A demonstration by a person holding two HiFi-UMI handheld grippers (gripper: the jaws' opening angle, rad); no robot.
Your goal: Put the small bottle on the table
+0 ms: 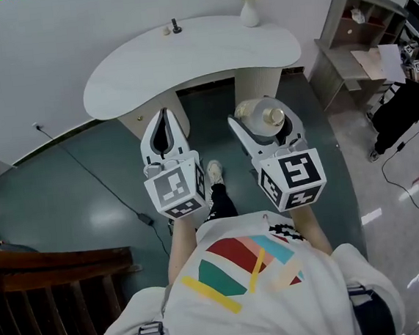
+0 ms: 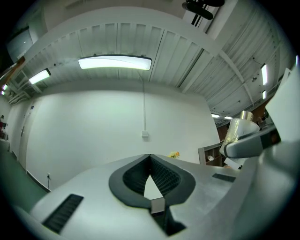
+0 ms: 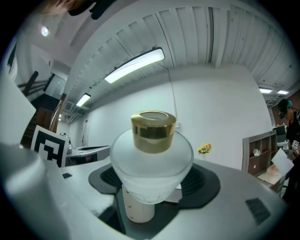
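Bottle (image 3: pixel 152 161) base hidden in pinch of right hand-held gripper (image 1: pixel 266 123); left hand-held gripper (image 2: pixel 150 158) pressed together, empty.

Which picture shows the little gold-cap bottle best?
Right gripper view: the small bottle fills the middle, frosted body and gold cap clear. Head view shows it tiny from above; left gripper view, a sliver.

No words, numbers or brand names can be read. The left marker cube (image 1: pixel 175 191) and right marker cube (image 1: pixel 293 179) carry only black-and-white square code patterns. The shirt (image 1: pixel 252 266) print is plain coloured shapes. The paper sheet (image 1: pixel 392 61) by the shelves is too small to read.
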